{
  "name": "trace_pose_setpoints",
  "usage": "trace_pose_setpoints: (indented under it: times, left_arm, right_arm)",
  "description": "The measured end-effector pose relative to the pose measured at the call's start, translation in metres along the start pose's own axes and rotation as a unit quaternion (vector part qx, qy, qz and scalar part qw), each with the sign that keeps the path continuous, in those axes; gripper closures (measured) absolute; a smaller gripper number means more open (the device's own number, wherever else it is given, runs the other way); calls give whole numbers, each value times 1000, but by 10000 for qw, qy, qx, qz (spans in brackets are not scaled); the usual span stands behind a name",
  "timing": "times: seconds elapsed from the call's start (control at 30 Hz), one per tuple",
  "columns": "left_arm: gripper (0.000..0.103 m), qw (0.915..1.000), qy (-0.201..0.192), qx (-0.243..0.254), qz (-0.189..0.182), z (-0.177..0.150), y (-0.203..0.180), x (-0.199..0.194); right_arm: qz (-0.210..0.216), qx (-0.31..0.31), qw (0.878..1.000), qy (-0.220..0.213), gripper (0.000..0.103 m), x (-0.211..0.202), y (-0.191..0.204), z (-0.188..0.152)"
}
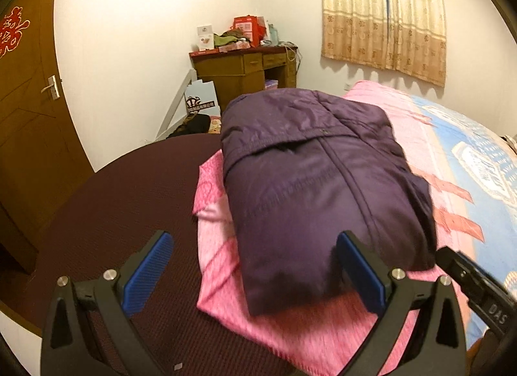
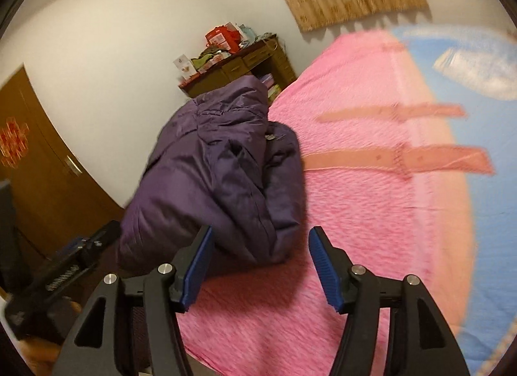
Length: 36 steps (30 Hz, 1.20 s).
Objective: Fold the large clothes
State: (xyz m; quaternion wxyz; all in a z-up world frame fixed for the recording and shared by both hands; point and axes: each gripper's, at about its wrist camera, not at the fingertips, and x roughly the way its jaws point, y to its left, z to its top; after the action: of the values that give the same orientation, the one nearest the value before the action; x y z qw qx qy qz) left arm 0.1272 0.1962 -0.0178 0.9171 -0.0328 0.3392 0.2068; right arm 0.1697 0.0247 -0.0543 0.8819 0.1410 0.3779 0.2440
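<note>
A dark purple padded jacket (image 1: 310, 182) lies folded into a compact bundle on the pink part of the bedspread (image 1: 290, 327). It also shows in the right wrist view (image 2: 219, 175), to the left of centre. My left gripper (image 1: 255, 246) is open and empty, just in front of the jacket's near end. My right gripper (image 2: 260, 243) is open and empty, at the jacket's near right corner, over the pink bedspread (image 2: 355, 214). The right gripper's body shows at the lower right of the left wrist view (image 1: 478, 285).
A dark maroon mattress surface (image 1: 113, 214) lies left of the bedspread. A brown door (image 1: 29, 111) stands at the left. A cluttered wooden desk (image 1: 245, 65) stands against the far wall, with bags on the floor beside it. A curtain (image 1: 384, 14) hangs above the bed's blue part (image 1: 478, 156).
</note>
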Motion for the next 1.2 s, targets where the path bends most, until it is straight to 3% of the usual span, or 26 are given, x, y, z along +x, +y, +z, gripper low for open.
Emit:
trace_pose_setpoints:
  times: [0.23,0.43,0.6,0.73,0.9,1.2]
  left_arm:
    - [0,9993,-341,117,70,1,-15,-40]
    - [0,9931,-1114,257,267,2,-27,-92]
    - [0,9904,-1299,296,358,1,-32,-114]
    - [0,9885,-1467,117,360,-1,-31,-130]
    - [0,9875,-1568,54,181,-3,-35,-142]
    - [0,9880,-1525,66,217,-7,-43,-143]
  right_arm:
    - [-575,-755,9936,-604,28,-59,23,-3]
    - [-562,-962,9829,-1463,22,-123,35,7]
    - [-589,-1112,9709,-2038,22,-162,52,12]
    - [-538,-1182,9613,-2430,15,-187,61,10]
    - [-562,-1139,9555,-2661,13,-202,64,9]
    - [-556,-1057,9601,-2530,12,-194,65,7]
